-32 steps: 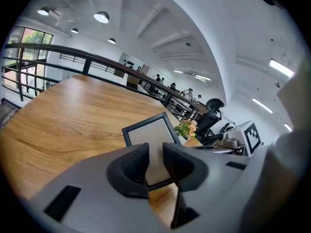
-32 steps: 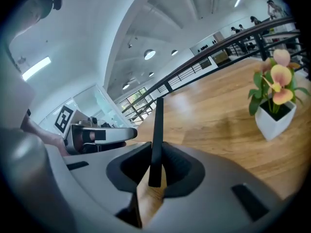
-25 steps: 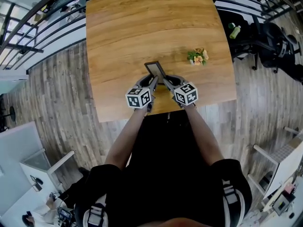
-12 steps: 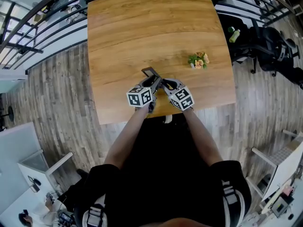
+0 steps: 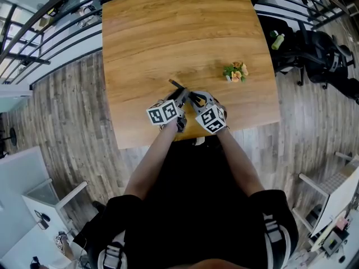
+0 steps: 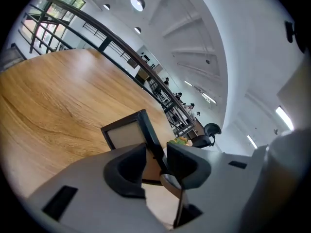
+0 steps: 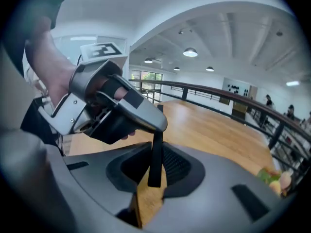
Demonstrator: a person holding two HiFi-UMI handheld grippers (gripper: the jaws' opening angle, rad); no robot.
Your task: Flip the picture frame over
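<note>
The picture frame (image 5: 176,86), black-rimmed with a pale panel, stands tilted up on edge near the table's front edge, held between both grippers. My left gripper (image 5: 180,96) is shut on its left side. In the left gripper view the frame (image 6: 124,132) rises out of the left gripper (image 6: 156,157), with its black rim running between the jaws. My right gripper (image 5: 193,98) is shut on the frame's other side. In the right gripper view the thin black frame edge (image 7: 155,149) sits pinched in the right gripper (image 7: 154,171), and the left gripper's finger (image 7: 143,115) lies over its top.
A small bunch of orange flowers (image 5: 235,72) lies on the wooden table (image 5: 168,32), to the right of the grippers. A railing runs behind the table. Dark bags and a chair (image 5: 317,46) stand on the floor at the right.
The frame went from leaning with its panel showing to standing nearly edge-on. Both grippers rolled with it, and their marker cubes drew closer together.
</note>
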